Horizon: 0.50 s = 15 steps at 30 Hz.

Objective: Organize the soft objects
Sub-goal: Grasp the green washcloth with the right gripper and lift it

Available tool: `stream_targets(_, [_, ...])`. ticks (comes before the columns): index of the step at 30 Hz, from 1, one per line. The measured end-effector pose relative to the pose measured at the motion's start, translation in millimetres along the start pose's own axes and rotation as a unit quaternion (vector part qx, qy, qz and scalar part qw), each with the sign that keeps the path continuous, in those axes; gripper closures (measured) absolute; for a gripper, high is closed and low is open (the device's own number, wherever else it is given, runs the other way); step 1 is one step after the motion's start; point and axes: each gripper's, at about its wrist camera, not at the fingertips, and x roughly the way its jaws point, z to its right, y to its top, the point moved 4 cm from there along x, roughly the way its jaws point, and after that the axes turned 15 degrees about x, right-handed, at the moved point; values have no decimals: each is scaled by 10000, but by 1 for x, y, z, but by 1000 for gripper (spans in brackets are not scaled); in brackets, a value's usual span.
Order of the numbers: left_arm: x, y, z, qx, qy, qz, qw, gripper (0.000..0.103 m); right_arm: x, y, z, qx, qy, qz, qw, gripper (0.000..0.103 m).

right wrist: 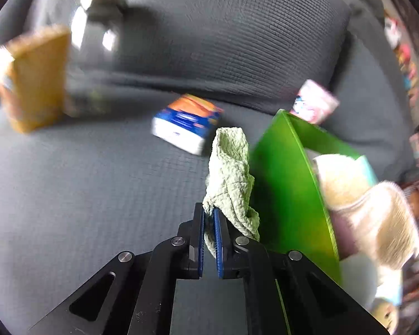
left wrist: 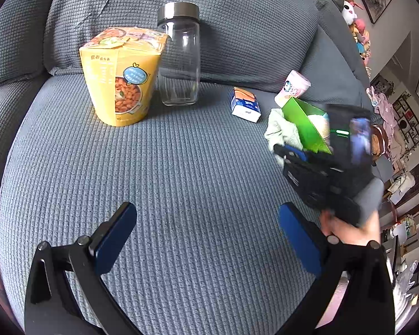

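My right gripper [right wrist: 209,212] is shut on a pale green cloth [right wrist: 230,173], held above the grey sofa seat just left of a green box [right wrist: 287,184]. The box holds a cream fluffy soft item [right wrist: 360,192]. In the left wrist view the cloth [left wrist: 280,132] hangs at the box [left wrist: 307,124], with the right gripper [left wrist: 289,150] below it. My left gripper [left wrist: 206,231] is open and empty, low over the seat. A blue-and-white tissue pack [left wrist: 245,104] and a pink pack [left wrist: 292,86] lie near the box.
A yellow food carton [left wrist: 120,78] and a glass jar with metal lid [left wrist: 178,55] stand at the back left against the sofa cushion [left wrist: 237,14]. Plush toys [left wrist: 354,25] sit on the far right armrest. The right wrist view is motion-blurred.
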Motion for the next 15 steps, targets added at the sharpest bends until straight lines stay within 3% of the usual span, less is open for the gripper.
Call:
stream_targets(3, [2, 2, 3, -39, -99, -36, 9999, 1, -37, -17, -11, 138, 1219, -150, 9923, 96])
stream_targets(7, [2, 1, 8, -98, -184, -89, 9997, 1, -73, -46, -24, 1, 1985, -362, 9794, 95])
stream_targets(12, [1, -1, 21, 19, -256, -154, 9996, 1, -102, -74, -25, -60, 2419, -468, 9692, 95])
stream_targets(14, [5, -2, 27, 66, -326, -217, 9992, 1, -99, -79, -18, -74, 2383, -595, 9693, 93])
stream_targets(15, [7, -3, 30, 86, -335, -254, 9991, 1, -95, -82, -11, -45, 2224, -677, 9726, 86])
